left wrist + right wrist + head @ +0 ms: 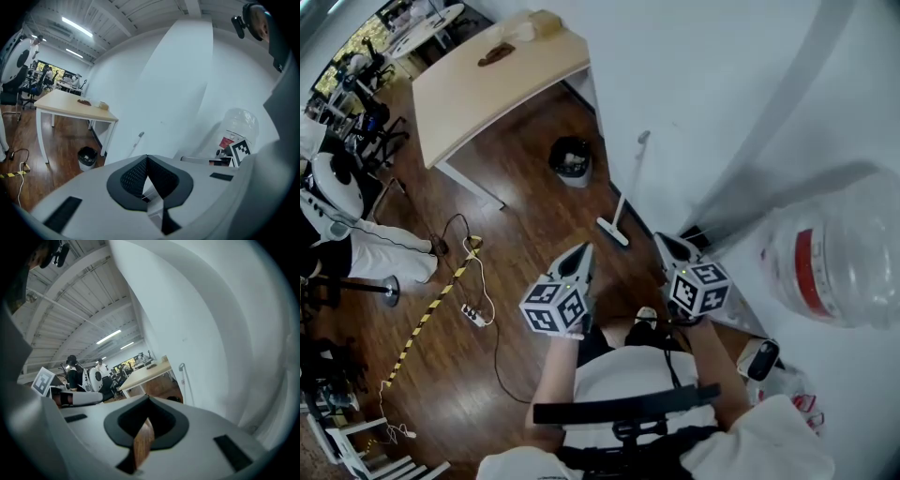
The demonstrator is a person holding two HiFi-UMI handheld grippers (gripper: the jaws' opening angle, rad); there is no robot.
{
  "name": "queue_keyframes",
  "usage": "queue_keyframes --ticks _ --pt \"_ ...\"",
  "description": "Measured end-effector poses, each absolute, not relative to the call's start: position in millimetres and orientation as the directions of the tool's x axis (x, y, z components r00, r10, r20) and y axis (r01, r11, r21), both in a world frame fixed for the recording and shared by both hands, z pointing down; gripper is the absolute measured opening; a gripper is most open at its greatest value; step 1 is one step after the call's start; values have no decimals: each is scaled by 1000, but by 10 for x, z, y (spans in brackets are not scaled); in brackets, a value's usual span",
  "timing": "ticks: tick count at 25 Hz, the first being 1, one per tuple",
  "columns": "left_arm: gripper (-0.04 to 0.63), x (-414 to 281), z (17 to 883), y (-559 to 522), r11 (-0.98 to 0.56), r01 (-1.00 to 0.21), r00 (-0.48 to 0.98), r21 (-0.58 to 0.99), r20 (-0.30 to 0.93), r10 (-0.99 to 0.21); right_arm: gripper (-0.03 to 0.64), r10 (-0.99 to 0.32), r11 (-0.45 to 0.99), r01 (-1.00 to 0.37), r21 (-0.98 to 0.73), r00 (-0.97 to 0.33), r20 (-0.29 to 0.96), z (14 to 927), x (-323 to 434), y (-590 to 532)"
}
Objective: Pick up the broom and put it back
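My left claw is clenched: its dark pads meet at the tips and nothing sits between them. My right claw is clenched on nothing as well, jaws drawn together. Both are held side by side in front of me, tips angled slightly down towards the foot of the white wall.

Off to my right stands a large clear water jug with a red label. To my left, on the dark wooden floor, a white power strip lies with a black cable looping away from it, next to a strip of yellow-and-black tape.

Just beyond my claw tips is the broom. It stands with its head on the floor and its pale handle leaning up against the wall, untouched by either claw.

Farther along the wall sits a small black waste bin, near the leg of a light wooden desk with a few small items on top. Past the desk, office chairs and people fill the far end of the room, too small to make out.
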State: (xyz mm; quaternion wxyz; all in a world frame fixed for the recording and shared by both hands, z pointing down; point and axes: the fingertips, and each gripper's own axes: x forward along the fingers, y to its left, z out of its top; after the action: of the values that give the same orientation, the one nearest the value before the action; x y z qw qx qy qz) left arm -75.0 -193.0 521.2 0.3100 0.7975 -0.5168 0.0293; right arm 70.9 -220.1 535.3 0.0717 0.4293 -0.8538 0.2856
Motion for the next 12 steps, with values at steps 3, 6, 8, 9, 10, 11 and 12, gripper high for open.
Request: queue_keyframes --ticks 3,6,8,9,10,11,12 --pt "-12 -889 5291 -2138 -295 -834 486 466 367 -793 26 -709 440 -801 -406 -588 391 5473 603 -2387" --pt "-12 -1030 5376 -2393 -329 -824 518 461 377 -768 31 -746 377 -841 -388 -524 411 5628 529 -2659" --pt "-12 -1097 5423 -2557 -355 -807 549 472 376 -747 106 -760 331 -856 -397 -491 426 5762 469 -2852" --pt "-12 -1122 5444 -2634 -368 -797 565 479 375 -735 131 -765 310 -864 -398 -475 435 5826 439 -2950" --pt "-12 -1144 5463 -2707 -381 -787 581 484 376 -722 154 -772 289 -874 -391 -454 445 5881 414 -3053" --pt "-12 -1164 5480 -2775 -393 -778 595 490 377 -710 180 -781 267 -886 -378 -429 453 5927 398 -3160" --pt "-12 -1182 5495 -2838 -403 -769 609 496 378 -697 199 -793 244 -899 -363 -400 460 5967 390 -3269"
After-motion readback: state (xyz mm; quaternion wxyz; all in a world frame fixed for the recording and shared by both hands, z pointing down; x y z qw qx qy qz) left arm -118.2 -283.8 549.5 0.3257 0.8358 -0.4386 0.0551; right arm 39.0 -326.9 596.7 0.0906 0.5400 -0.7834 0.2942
